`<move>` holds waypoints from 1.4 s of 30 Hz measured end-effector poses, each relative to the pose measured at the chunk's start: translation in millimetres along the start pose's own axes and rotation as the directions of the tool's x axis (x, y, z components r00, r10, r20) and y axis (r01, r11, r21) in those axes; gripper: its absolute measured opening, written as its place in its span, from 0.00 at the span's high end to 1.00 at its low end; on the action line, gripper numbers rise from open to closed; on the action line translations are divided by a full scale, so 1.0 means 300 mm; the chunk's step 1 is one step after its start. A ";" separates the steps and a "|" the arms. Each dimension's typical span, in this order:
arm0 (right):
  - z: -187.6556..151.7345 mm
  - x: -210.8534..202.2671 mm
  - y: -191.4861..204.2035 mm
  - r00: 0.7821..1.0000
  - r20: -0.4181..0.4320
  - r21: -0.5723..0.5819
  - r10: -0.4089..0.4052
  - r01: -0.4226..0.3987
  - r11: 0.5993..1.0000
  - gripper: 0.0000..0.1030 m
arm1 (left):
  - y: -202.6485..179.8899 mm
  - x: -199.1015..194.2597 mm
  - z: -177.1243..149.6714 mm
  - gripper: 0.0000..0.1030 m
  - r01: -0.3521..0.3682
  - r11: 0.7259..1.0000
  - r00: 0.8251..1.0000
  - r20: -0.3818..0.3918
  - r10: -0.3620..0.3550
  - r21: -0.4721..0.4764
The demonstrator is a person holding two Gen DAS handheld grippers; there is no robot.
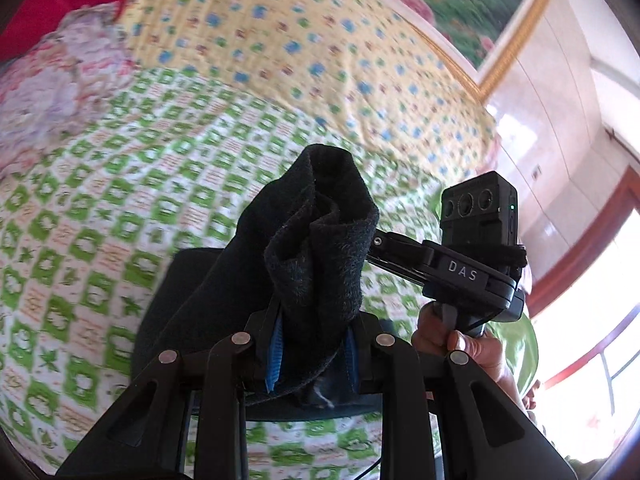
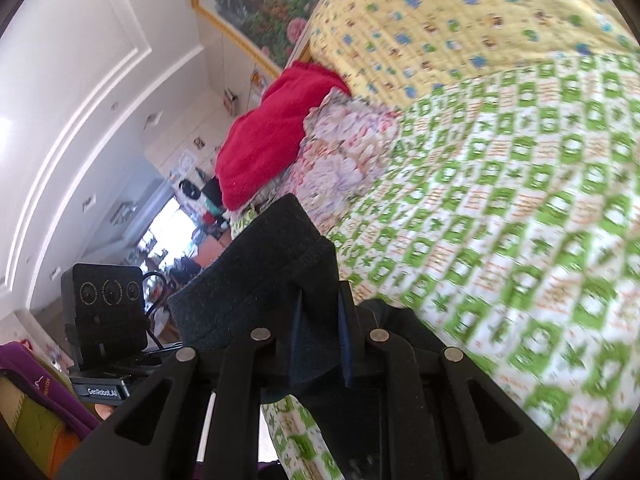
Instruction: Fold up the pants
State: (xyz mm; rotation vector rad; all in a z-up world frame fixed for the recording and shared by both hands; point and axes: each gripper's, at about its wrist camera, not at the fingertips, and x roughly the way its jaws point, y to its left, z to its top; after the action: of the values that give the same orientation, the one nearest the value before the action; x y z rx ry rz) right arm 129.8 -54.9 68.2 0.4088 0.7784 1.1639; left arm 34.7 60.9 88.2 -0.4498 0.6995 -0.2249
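The pants [image 1: 316, 240] are dark, fleecy fabric, held up above the bed. My left gripper [image 1: 314, 344] is shut on a bunched edge of them; the cloth rises in front of the camera and hangs down to the left. My right gripper [image 2: 320, 344] is shut on another edge of the pants [image 2: 264, 280], which fold over its fingers. In the left wrist view the right gripper's body [image 1: 472, 272] and the hand that holds it show close on the right. In the right wrist view the left gripper's camera block [image 2: 106, 312] shows at the left.
Below is a bed with a green-and-white patterned quilt [image 1: 120, 200] and a yellow flowered cover [image 1: 300, 40] further back. A floral pillow [image 2: 344, 152] and a red blanket [image 2: 272, 128] lie at the bed's end. A framed picture [image 1: 480, 0] hangs on the wall.
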 end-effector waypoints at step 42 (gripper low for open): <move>-0.380 -0.484 -0.190 0.916 0.240 0.309 -0.321 0.241 0.920 0.85 | -0.311 0.318 -0.254 0.45 0.158 0.957 0.960 -0.265 -0.092 0.243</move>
State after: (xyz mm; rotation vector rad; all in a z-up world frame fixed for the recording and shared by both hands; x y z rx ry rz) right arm 58.1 -221.4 1.7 0.6563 0.7162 0.7038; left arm 50.6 -78.8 26.4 -0.2130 0.8762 -0.4959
